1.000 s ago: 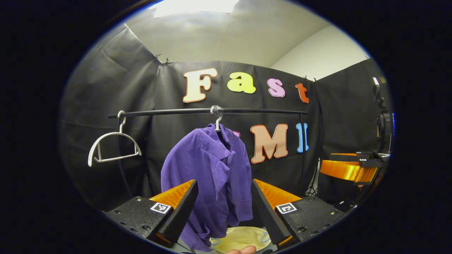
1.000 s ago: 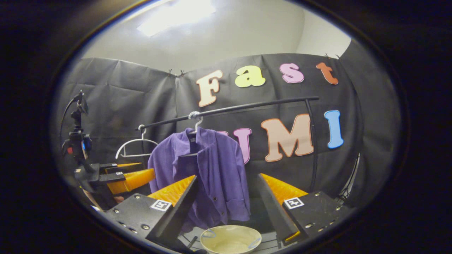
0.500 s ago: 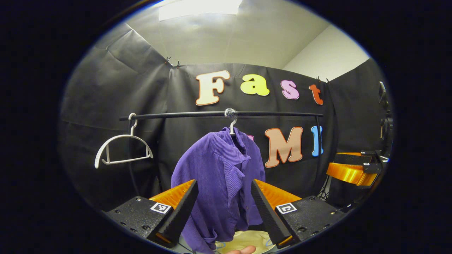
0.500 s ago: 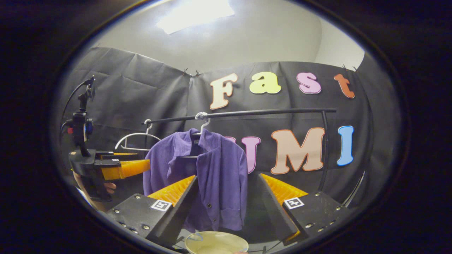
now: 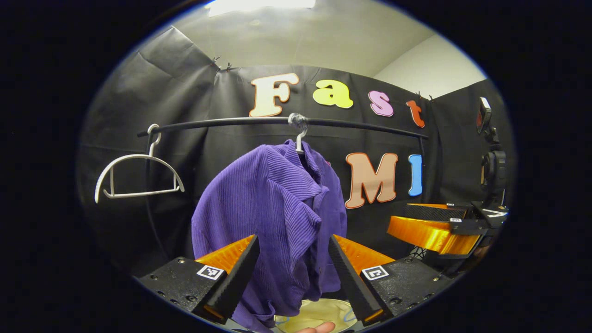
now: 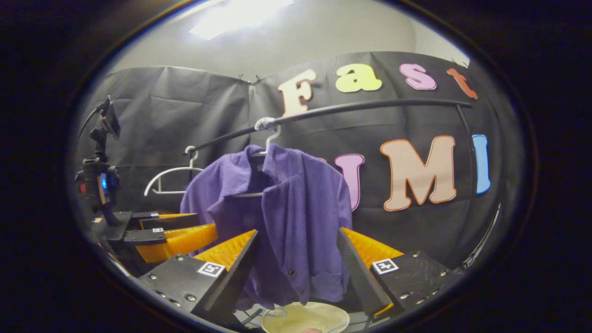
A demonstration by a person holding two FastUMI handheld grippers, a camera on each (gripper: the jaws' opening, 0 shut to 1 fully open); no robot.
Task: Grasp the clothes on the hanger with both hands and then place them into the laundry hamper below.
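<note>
**Closing in on the shirt, nothing gripped yet**

Reaching is the step you are in: the shirt (image 5: pixel 273 217) hangs on its hanger (image 5: pixel 299 138) from the rail (image 5: pixel 231 123), and neither tool touches it. Your left gripper (image 5: pixel 291 277) has its jaws apart, framing the shirt's shoulder and sleeve side. Your right gripper (image 6: pixel 296 273) has its jaws wide as well, framing the shirt's buttoned front. Beside the shirt, farther along the rail, hangs a bare spare hanger (image 5: pixel 138 175). Directly below the shirt's hem sits the hamper (image 6: pixel 305 318), its pale rim showing.

Next, I judge, you need to bring each tool forward until cloth sits between its fingers, one on each side of the shirt, then clamp both and lift the shirt clear of the hanger before lowering it into the hamper.
</note>
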